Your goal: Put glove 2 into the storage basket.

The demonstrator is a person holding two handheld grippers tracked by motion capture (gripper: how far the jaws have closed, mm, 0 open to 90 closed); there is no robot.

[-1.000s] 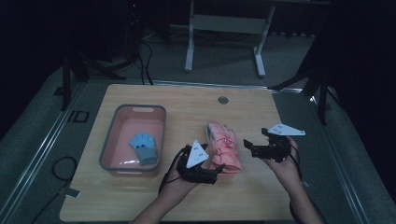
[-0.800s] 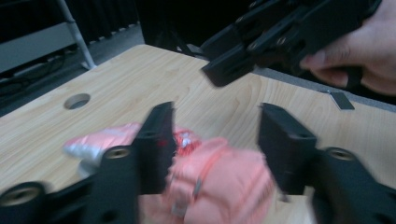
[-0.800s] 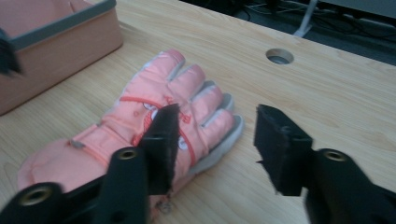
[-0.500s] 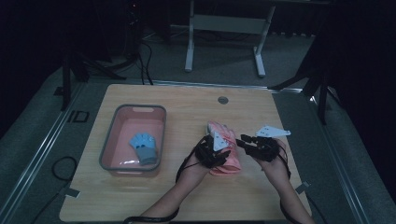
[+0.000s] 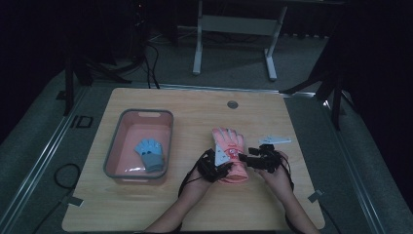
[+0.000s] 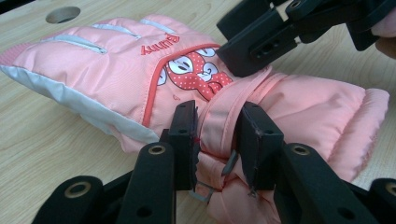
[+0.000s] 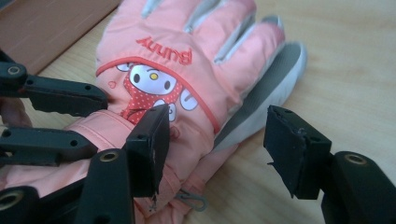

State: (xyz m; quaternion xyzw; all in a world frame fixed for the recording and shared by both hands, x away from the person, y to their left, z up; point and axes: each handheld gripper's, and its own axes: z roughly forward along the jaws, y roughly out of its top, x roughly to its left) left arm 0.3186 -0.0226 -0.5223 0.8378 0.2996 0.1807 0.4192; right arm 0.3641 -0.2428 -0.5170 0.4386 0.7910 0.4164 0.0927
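So off to the left a pink tub (image 5: 139,146) holds a blue glove (image 5: 150,154), well clear. Pink padded glove (image 5: 229,155) with a cartoon patch lies flat mid-table (image 5: 146,204). Left tongs (image 6: 217,140) have been closing and now pinch its wrist strap; right tongs (image 7: 215,149) just reopened, straddling the cuff edge. Bare wood all around.

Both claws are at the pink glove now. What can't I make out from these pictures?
- Pink glove: its underside, against the table in every view.
- Glove wrist strap: in the left gripper view the left claw has just closed on it, covering the pinched part.
- Right claw: in the high view, too small to tell whether either pad touches the glove.
- Blue glove in the tray: details too small, dim.
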